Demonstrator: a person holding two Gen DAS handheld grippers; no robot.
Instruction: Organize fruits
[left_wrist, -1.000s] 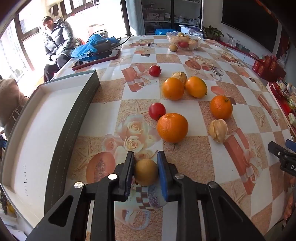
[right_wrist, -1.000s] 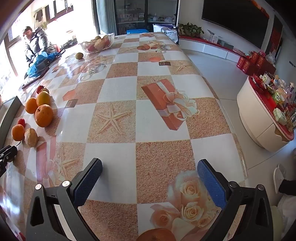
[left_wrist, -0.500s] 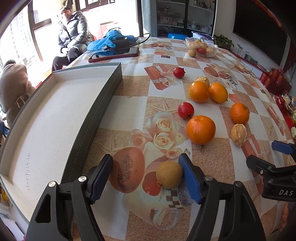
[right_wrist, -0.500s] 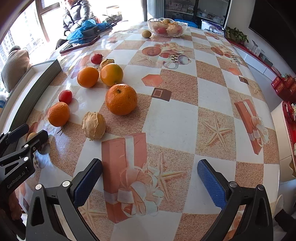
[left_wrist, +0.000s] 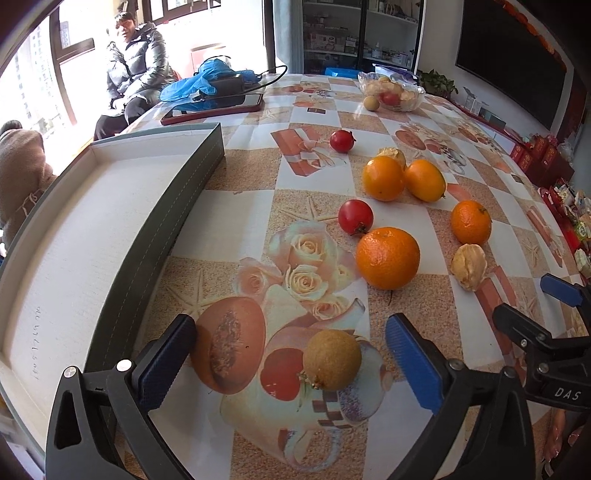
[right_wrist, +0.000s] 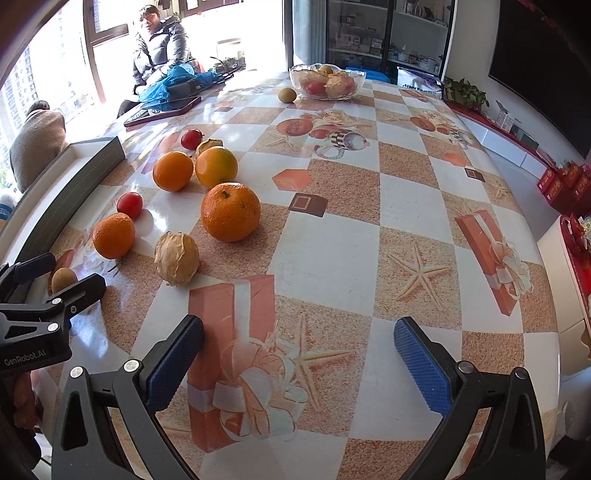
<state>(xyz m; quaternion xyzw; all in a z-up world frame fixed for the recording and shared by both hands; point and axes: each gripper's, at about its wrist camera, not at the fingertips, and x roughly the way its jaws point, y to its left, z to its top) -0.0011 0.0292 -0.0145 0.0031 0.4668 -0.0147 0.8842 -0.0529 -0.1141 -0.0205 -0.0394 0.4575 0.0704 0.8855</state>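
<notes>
Released, brown fruit (left_wrist: 331, 360) sits free — left fingers (left_wrist: 168, 363) opening wide.

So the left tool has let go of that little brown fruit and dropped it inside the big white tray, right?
Not quite. The small brown fruit lies on the patterned tablecloth, beside the white tray, not in it. The left gripper has indeed let go: its jaws are opening, and the fruit sits between the blue fingers untouched. The left wrist view shows this.
</notes>
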